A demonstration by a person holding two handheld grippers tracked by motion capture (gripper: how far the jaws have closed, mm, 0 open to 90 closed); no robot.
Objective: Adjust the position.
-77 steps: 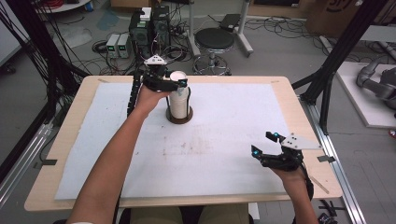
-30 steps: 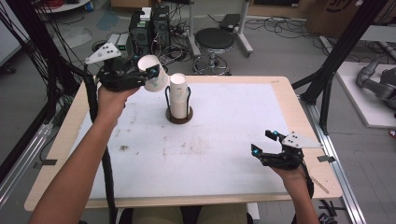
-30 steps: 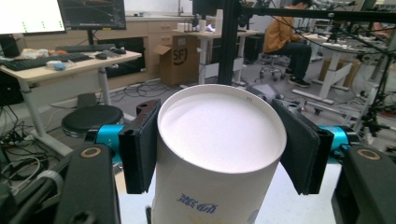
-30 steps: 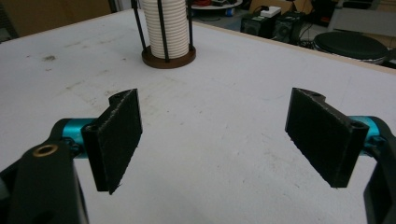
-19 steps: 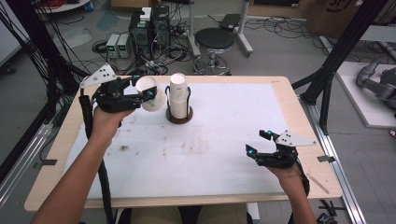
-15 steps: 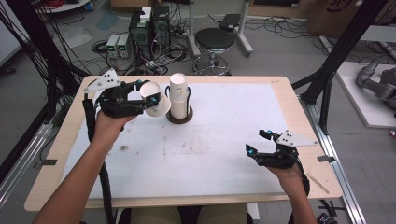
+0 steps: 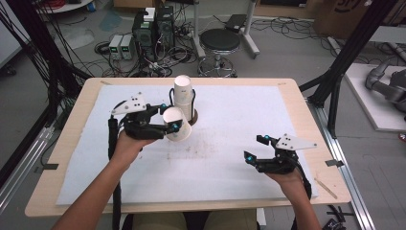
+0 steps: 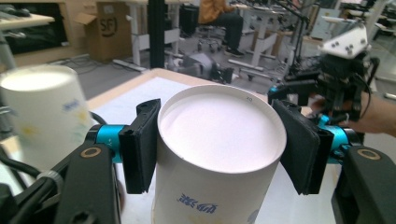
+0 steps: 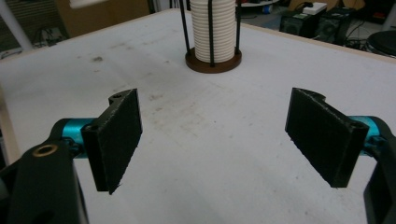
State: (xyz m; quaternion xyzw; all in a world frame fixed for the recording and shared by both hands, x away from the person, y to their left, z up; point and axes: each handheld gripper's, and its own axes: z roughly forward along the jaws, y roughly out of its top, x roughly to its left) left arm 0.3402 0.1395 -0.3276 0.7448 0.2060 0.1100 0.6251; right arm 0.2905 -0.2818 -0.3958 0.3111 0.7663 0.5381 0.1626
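On the left half of the tabletop [image 7: 239,167], the left tongs [image 7: 168,117] are clamped on a white paper cup [image 7: 176,125], held tilted just beside a stack of cups [image 7: 182,96] that stands upright in a wire holder with a round brown base [image 7: 194,116]. From the left gripper view, both black jaws press the cup's sides near its closed white end [image 8: 219,128], with blue lettering lower on its wall; the stacked cups [image 8: 39,112] stand blurred at the left. Near the front right edge of the tabletop, the right tongs [image 7: 256,148] are spread wide with nothing between them, held low in the person's right hand [image 7: 287,178]. Seen in the right gripper view, the jaws stand far apart over the stained white mat [image 9: 210,140], and the holder [image 9: 212,32] with its ribbed stack sits well ahead.
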